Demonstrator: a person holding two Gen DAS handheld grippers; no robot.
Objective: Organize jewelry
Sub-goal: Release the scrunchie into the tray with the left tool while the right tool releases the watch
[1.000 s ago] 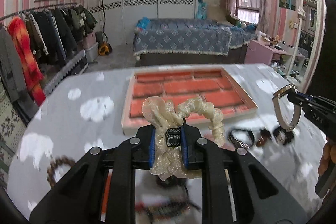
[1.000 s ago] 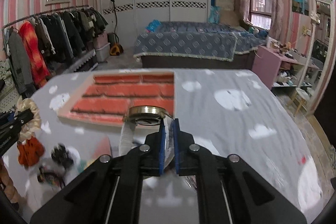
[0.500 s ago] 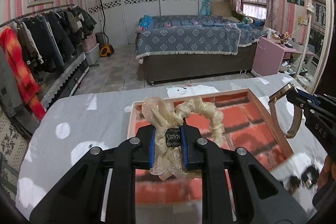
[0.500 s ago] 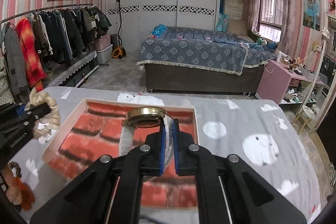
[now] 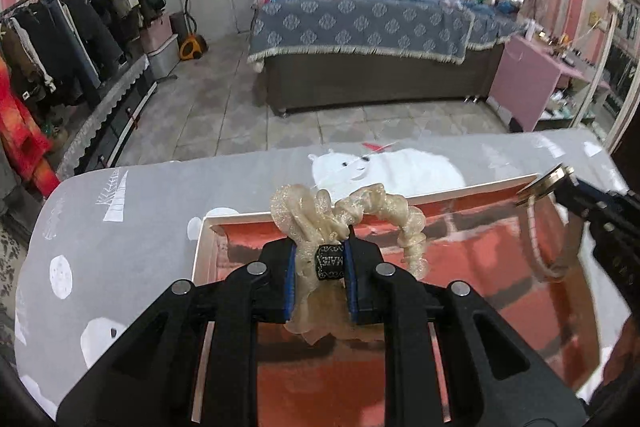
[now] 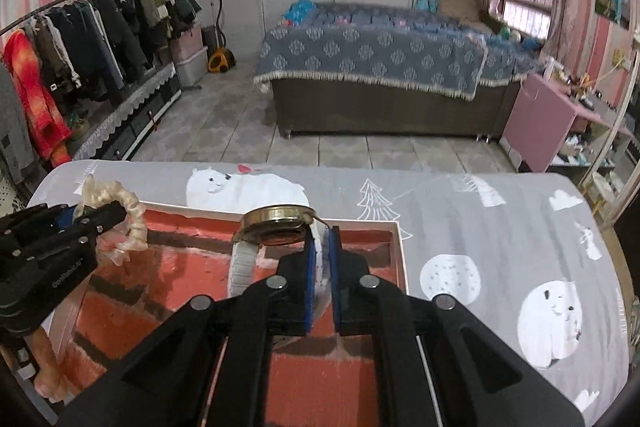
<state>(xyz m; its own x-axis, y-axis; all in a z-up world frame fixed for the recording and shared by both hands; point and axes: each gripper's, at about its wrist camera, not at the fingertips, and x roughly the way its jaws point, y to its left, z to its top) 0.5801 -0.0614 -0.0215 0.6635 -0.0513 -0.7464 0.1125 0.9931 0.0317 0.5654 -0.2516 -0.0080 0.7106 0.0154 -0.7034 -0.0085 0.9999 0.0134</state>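
My left gripper [image 5: 320, 267] is shut on a cream ruffled scrunchie [image 5: 376, 211] with a small black tag and holds it above the left part of a shallow tray [image 5: 202, 247] with a red brick-pattern floor. My right gripper [image 6: 322, 259] is shut on the white strap of a gold-cased wristwatch [image 6: 276, 225] and holds it above the tray's far right part [image 6: 400, 251]. The watch also shows at the right edge of the left wrist view [image 5: 542, 187]. The scrunchie and left gripper show at the left of the right wrist view [image 6: 120, 219].
The tray lies on a table with a grey cloth [image 6: 500, 227] printed with polar bears and white dots. The table's far edge is just beyond the tray. A bed [image 6: 380, 67] and a clothes rack [image 6: 80, 39] stand across the room.
Both grippers have moved forward over the table with their items, from near the tray's front edge to above its far part. The loose jewelry on the cloth has dropped out of view.
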